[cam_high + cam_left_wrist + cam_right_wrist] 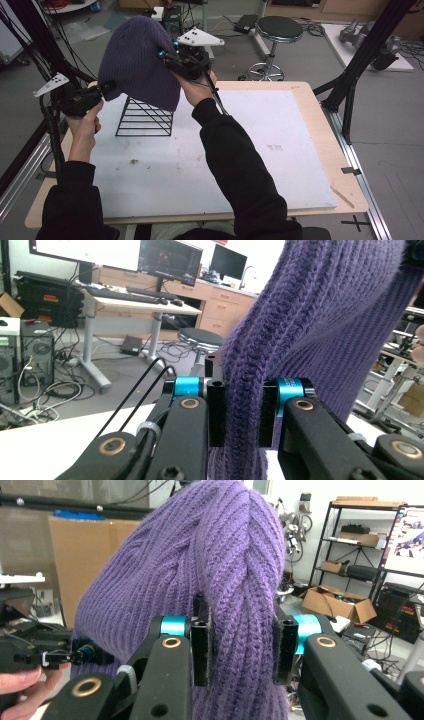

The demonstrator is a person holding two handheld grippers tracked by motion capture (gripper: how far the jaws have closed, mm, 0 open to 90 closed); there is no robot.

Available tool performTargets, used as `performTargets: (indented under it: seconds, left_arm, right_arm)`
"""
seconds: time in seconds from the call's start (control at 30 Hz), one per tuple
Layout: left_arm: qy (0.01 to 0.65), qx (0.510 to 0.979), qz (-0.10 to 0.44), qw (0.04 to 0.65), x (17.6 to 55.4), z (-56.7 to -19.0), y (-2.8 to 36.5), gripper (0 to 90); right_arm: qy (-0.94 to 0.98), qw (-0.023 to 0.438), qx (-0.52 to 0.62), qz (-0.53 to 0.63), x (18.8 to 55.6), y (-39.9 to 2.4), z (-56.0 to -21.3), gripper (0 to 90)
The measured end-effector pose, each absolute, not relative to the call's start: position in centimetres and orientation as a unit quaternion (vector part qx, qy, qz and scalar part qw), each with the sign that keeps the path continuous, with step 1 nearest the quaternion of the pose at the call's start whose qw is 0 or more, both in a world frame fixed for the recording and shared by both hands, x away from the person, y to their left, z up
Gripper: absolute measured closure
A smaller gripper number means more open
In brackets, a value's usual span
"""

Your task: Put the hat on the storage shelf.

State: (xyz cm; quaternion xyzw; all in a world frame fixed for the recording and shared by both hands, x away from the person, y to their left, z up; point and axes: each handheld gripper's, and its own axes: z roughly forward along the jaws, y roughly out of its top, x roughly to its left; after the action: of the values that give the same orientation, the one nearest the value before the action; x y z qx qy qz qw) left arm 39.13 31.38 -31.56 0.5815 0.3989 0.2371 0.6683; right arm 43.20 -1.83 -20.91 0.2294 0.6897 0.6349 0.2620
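A purple knitted beanie (137,60) hangs in the air over a black wire rack (145,117) on the white table top. My left gripper (106,89) is shut on its lower left edge; in the left gripper view the knit (245,405) is pinched between the black pads. My right gripper (167,57) is shut on the beanie's right side, higher up, with a thick fold of knit (240,630) squeezed between its jaws. In the right gripper view the left gripper (87,655) grips the beanie at its lower left.
The white board (260,150) lies on a wooden table, with the wire rack at its back left. Behind the table stand a round black stool (278,30) and a black frame post (357,65) at the right. Cables run down the left side.
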Motion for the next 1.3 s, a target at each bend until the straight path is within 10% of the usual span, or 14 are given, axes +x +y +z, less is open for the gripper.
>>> performTargets:
  seconds: [1.3]
  left_arm:
    - [0.435, 0.601, 0.231, 0.629, 38.1, -38.4, 32.9, 80.1]
  right_arm:
    - [0.743, 0.257, 0.198, 0.586, 42.6, 1.5, -25.6, 70.2]
